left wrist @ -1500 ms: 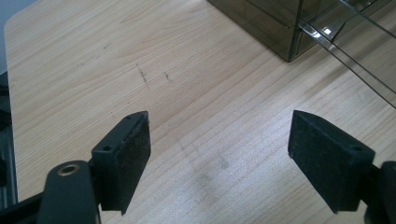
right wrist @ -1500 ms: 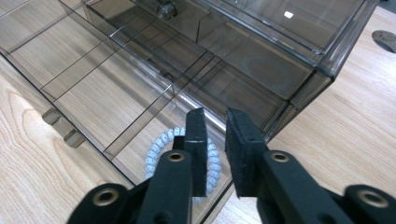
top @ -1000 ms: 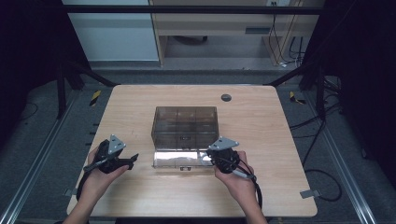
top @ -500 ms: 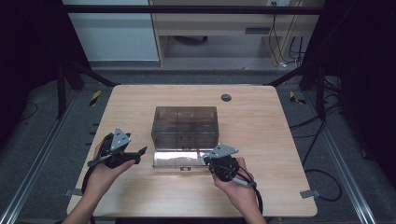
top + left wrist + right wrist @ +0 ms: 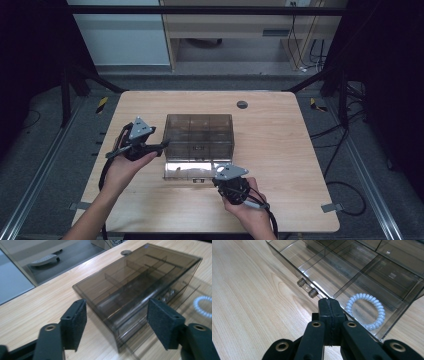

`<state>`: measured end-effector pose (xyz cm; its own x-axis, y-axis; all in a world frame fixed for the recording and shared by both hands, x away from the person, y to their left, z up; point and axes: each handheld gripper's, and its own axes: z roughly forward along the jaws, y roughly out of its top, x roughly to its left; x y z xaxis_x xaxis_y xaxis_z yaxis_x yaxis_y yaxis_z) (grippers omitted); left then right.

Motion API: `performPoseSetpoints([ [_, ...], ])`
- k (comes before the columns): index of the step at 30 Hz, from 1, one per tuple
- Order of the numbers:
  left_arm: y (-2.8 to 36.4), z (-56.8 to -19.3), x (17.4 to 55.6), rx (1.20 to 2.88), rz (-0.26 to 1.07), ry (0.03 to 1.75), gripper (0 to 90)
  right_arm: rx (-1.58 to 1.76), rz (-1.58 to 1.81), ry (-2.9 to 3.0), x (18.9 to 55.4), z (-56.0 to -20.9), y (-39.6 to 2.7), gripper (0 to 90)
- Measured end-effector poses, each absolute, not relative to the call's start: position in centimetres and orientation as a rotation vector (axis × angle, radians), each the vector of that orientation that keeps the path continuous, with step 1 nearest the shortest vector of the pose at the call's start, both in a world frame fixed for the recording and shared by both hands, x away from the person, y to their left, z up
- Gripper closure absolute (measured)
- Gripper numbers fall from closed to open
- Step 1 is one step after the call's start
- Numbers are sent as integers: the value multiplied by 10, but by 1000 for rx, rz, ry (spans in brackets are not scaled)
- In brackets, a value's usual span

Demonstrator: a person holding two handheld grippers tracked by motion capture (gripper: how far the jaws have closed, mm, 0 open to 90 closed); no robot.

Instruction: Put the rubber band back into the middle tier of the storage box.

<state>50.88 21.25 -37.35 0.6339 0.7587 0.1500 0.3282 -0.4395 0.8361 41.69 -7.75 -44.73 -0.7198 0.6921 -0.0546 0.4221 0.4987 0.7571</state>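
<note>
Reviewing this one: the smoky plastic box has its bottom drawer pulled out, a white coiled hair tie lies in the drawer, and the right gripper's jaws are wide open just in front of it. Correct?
Not quite. The right gripper has its jaws shut, pads pressed together with nothing between them, as the right gripper view shows. The rest holds: the drawer of the box is pulled out and the white coiled hair tie lies in it.

From high at the near side we look down; both gripper views sit close, sharing the smoky box (image 5: 198,137).
</note>
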Motion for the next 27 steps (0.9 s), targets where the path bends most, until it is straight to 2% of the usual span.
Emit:
performPoseSetpoints([
  [10, 192, -371, 522, 2034, 679, 804, 570, 942, 1076, 2390, 413, -453, -81, 900],
  [19, 193, -381, 516, 2017, 656, 823, 746, 931, 1067, 2399, 412, -456, -77, 900],
  [27, 194, -384, 518, 1995, 645, 821, 860, 917, 1059, 2419, 411, -459, -74, 900],
])
